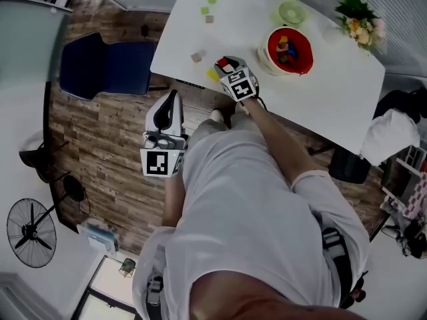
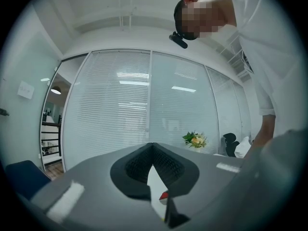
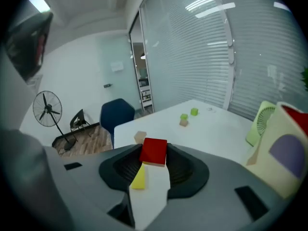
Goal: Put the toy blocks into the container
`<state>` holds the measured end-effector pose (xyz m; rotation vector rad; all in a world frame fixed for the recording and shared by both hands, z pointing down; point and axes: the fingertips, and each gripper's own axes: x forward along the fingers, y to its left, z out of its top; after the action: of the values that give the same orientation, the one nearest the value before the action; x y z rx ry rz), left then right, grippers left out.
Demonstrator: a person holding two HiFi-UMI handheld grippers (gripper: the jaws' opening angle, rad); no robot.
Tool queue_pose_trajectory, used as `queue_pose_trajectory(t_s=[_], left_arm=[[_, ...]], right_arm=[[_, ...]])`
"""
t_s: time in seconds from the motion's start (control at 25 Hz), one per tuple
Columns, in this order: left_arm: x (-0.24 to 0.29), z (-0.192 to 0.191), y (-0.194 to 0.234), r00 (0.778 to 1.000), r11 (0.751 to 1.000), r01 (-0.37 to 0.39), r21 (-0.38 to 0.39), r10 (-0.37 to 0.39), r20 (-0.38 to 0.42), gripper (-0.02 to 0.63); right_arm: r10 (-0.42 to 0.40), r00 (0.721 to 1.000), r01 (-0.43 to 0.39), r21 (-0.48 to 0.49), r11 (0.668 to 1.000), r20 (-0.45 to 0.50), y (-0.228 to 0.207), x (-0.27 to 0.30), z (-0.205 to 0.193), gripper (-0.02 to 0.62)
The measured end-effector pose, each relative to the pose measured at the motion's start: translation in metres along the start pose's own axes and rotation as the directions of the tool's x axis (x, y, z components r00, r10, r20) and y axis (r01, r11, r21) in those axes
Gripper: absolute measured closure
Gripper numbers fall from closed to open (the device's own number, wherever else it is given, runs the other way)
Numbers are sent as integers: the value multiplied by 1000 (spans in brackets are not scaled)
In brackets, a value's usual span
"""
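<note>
My right gripper is at the near edge of the white table, shut on a red block held between its pads. A yellow block lies on the table just below it. A tan block sits a little farther out, and two green blocks with another tan one lie at the far side. The red container holds several blocks, to the right of the gripper. My left gripper hangs off the table over the floor, shut and empty.
A light green round object stands behind the container, and flowers at the table's far right. A blue chair stands left of the table. A floor fan is at the lower left.
</note>
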<state>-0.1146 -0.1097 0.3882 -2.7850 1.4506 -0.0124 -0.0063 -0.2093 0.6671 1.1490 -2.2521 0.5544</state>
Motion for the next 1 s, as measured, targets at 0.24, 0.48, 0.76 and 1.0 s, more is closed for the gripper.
queue_pose_trajectory(t_s=[0.24, 0.48, 0.76, 1.0], left_arm=[[19, 4, -7, 998, 998, 66, 11, -66, 20, 617], [36, 9, -19, 989, 989, 146, 23, -147, 34, 617], [39, 8, -24, 983, 984, 178, 1, -178, 44, 617], [26, 4, -22, 989, 990, 138, -19, -137, 48, 617]], right_arm=[[-54, 966, 37, 72, 997, 253, -15, -102, 59, 440], [-263, 892, 235, 119, 965, 369, -73, -198, 78, 440], [-413, 892, 445, -191, 875, 185, -152, -241, 52, 441], [-295, 914, 67, -615, 786, -277, -180, -189, 3, 440]])
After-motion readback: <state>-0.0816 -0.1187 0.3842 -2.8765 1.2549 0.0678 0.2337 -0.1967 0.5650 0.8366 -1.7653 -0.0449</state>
